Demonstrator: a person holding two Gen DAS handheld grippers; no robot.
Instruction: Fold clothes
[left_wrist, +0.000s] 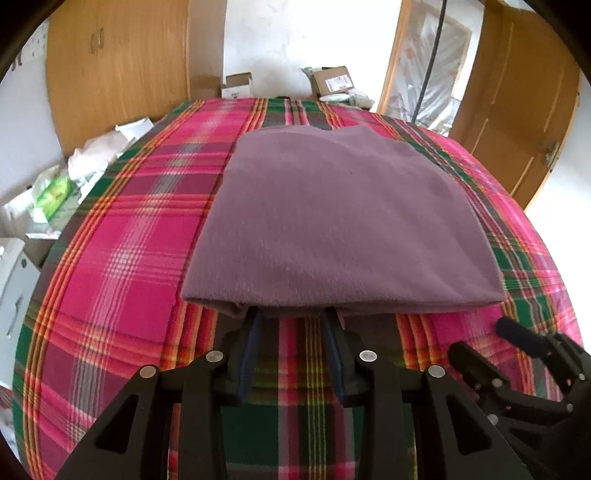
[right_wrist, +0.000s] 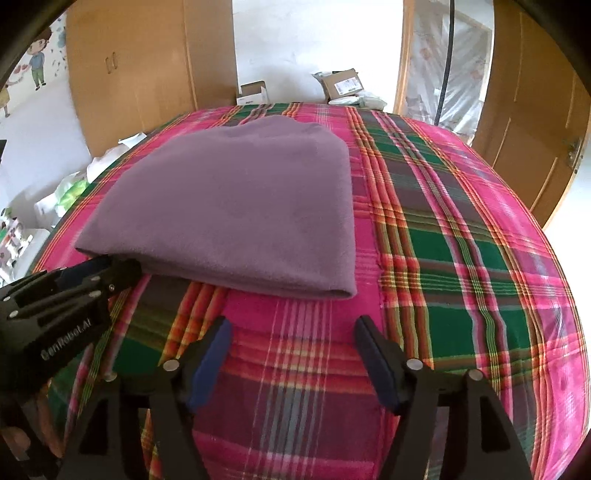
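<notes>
folded purple garment (left_wrist: 343, 221) lies flat on a bed with a pink, green and orange plaid cover (left_wrist: 110, 266), near the middle of the cover. its near edge is a thick stack of layers facing the cameras.

left gripper (left_wrist: 293, 314): fingers half apart, tips tucked in at the near edge of the garment. blue pads stand either side of the lower layers; cannot tell whether they pinch cloth or merely sit under the fold. from the right wrist view it reaches in from the left, its tip at the garment's near left corner.

right gripper (right_wrist: 293, 325): jaws wide, nothing between them, only bare plaid below. it sits just short of the garment's near right corner, not touching.

background: wooden wardrobe (right_wrist: 140, 66), cardboard boxes (right_wrist: 341, 85) beyond the bed's far edge, wooden door (left_wrist: 517, 110) at the right, white bags and clutter (left_wrist: 55, 184) along the left side of the bed.
</notes>
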